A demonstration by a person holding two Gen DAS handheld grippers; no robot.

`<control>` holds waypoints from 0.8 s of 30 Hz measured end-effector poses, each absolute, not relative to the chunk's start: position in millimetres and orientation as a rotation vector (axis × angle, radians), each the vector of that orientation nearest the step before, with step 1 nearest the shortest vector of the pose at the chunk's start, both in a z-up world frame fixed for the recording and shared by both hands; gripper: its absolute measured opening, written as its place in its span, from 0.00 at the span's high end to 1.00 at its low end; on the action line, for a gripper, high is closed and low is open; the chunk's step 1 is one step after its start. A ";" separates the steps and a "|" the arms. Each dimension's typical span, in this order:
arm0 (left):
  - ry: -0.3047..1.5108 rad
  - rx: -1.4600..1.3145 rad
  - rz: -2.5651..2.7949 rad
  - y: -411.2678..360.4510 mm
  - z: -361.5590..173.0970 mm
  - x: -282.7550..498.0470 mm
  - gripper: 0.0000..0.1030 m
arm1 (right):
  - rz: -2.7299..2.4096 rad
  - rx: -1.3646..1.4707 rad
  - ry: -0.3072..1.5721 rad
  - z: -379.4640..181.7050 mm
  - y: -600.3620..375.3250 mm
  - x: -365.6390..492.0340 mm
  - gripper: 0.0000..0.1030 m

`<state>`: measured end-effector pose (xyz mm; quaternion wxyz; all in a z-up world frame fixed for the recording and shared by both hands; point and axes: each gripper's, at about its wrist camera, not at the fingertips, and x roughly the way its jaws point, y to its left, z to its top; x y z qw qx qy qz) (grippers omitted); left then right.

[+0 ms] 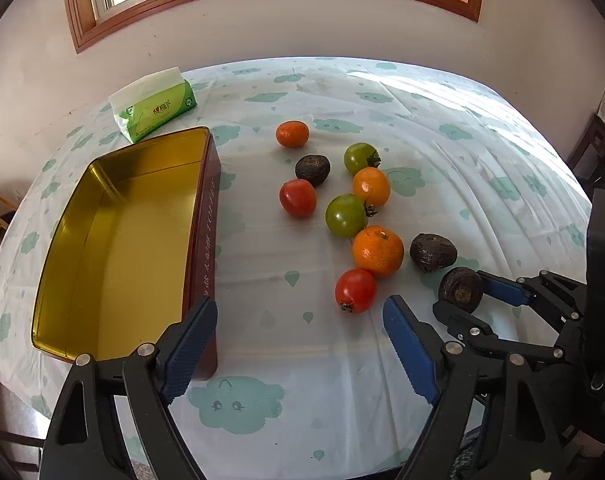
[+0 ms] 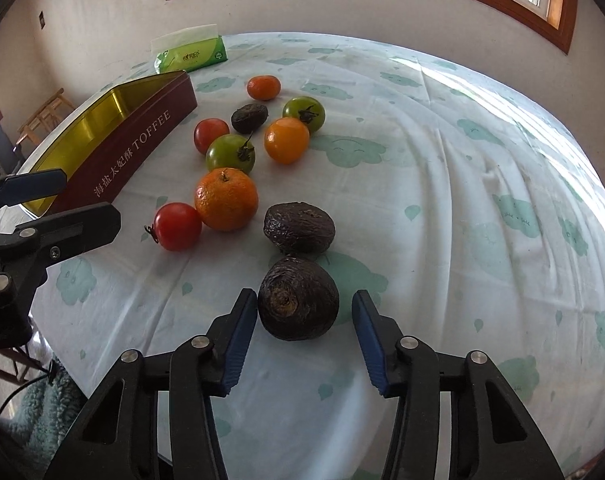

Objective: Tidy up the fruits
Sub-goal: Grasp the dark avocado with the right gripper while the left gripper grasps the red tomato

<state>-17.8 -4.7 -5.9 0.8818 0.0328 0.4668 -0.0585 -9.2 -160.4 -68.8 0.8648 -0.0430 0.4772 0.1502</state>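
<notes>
A wrinkled dark brown fruit point(image 2: 298, 300) lies on the cloth between the blue pads of my right gripper point(image 2: 302, 298). The left pad is at its side, and a sliver of cloth shows before the right pad, so the gripper is open. Beyond it lie a second dark fruit point(image 2: 299, 228), a large orange point(image 2: 226, 199) and a red tomato point(image 2: 177, 226). My left gripper point(image 1: 298, 306) is open and holds nothing, with the same red tomato point(image 1: 355, 290) just beyond its right finger. The open gold-lined toffee tin point(image 1: 206, 220) stands empty at the left.
Farther back lie green tomatoes point(image 1: 345, 215), a red tomato point(image 1: 297, 197), small oranges point(image 1: 371, 186), a third dark fruit point(image 1: 312, 169) and a mandarin point(image 1: 292, 134). A green tissue pack point(image 1: 154, 108) sits behind the tin. The cloud-print tablecloth point(image 1: 482, 160) covers a round table below a window.
</notes>
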 end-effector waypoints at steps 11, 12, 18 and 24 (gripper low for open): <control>0.990 0.079 -0.154 -11.3 -9.4 -16.1 0.35 | 0.312 -0.087 0.996 -67.3 -161.8 -10.6 0.61; 0.991 0.080 -0.157 -12.0 -9.4 -16.0 0.35 | 0.304 -0.082 0.995 -66.7 -164.7 -10.3 0.61; 1.001 0.090 -0.182 -18.8 -13.4 -14.1 0.36 | 0.234 -0.035 0.988 -62.2 -193.9 -5.2 0.61; 1.033 0.070 -0.211 -23.0 -20.9 -6.0 0.44 | 0.178 0.007 0.991 -62.8 -218.4 -1.2 0.61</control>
